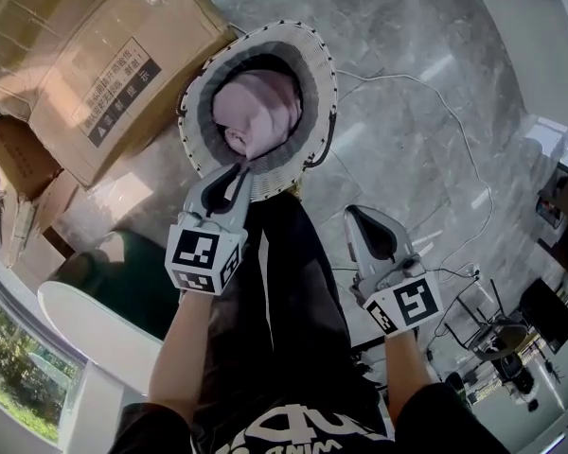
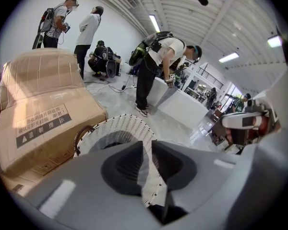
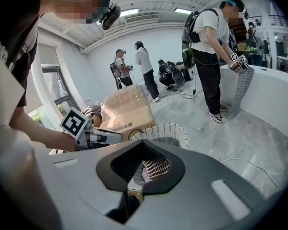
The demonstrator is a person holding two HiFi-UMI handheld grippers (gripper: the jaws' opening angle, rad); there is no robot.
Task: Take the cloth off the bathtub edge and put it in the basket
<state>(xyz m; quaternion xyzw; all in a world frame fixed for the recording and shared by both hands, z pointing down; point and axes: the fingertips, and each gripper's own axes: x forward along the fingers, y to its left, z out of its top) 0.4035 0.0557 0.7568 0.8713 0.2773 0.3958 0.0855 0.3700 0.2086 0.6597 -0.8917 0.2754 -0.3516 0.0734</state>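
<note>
The white woven basket (image 1: 327, 83) stands on the marble floor, and the pink cloth (image 1: 260, 107) lies bunched inside it. A tail of the cloth droops toward the basket's near rim. My left gripper (image 1: 239, 170) hovers at that near rim, just short of the tail. In the left gripper view only the basket (image 2: 110, 128) shows through the narrow slit of the left gripper (image 2: 145, 145); no cloth is between its jaws. My right gripper (image 1: 360, 214) hangs lower right, apart from the basket. The right gripper (image 3: 143, 162) stands slightly parted and empty, facing the basket (image 3: 168, 131).
Large cardboard boxes (image 1: 95, 55) crowd the basket's left side. A thin cable (image 1: 454, 121) loops over the floor to the right. The white bathtub edge (image 1: 85, 324) curves at lower left. Several people (image 2: 156, 66) stand farther off. Equipment (image 1: 511, 348) clutters the lower right.
</note>
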